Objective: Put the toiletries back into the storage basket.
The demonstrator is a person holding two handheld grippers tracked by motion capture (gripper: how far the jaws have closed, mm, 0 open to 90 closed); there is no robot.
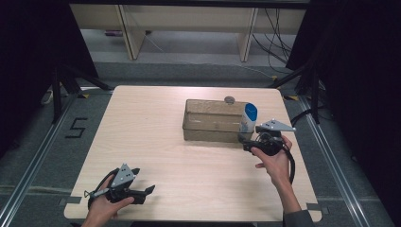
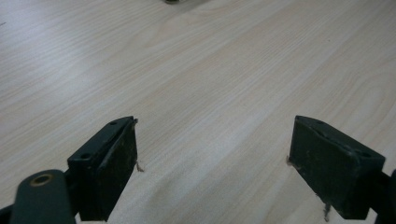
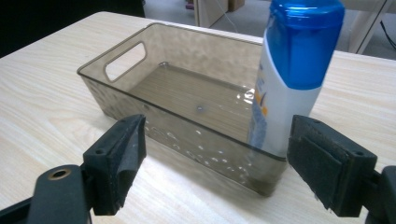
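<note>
A smoky clear plastic bin (image 1: 208,128) with a cut-out handle sits on the right half of the wooden table (image 1: 156,137). A white bottle with a blue cap (image 1: 248,118) stands upright inside the bin's right end. In the right gripper view the bottle (image 3: 289,84) rises behind the bin's near wall (image 3: 187,140), close to its corner. My right gripper (image 1: 246,142) is open just in front of that corner; its jaws (image 3: 215,158) hold nothing and stand apart from the bin. My left gripper (image 1: 147,191) rests open at the front left, over bare wood (image 2: 212,158).
A small round grey object (image 1: 230,100) lies on the table just behind the bin. The table's front edge runs close under both hands. Black frame legs and cables stand on the floor beyond the far corners.
</note>
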